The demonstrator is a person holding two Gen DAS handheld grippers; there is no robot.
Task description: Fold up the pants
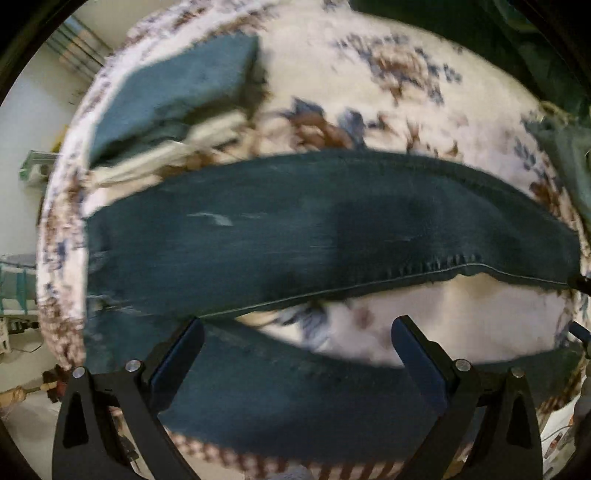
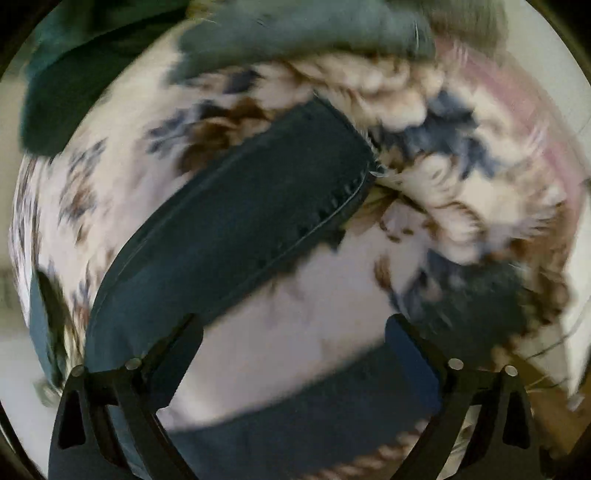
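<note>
Dark blue jeans point(image 1: 295, 236) lie spread on a floral bedspread point(image 1: 369, 92), the two legs apart. The far leg runs across the left wrist view; the near leg point(image 1: 288, 391) passes under my left gripper point(image 1: 299, 332), which is open and empty above it. In the right wrist view the far leg point(image 2: 236, 236) runs diagonally to its hem at upper right, and the near leg point(image 2: 303, 410) lies under my right gripper point(image 2: 295, 332), also open and empty. Both views are motion-blurred.
A folded teal garment point(image 1: 177, 92) and pale cloth lie at the bed's far left. Dark green fabric point(image 2: 74, 74) and a grey-blue garment point(image 2: 303, 33) lie at the far edge. The bedspread is bunched point(image 2: 424, 166) past the jeans hem. Room floor shows left of the bed.
</note>
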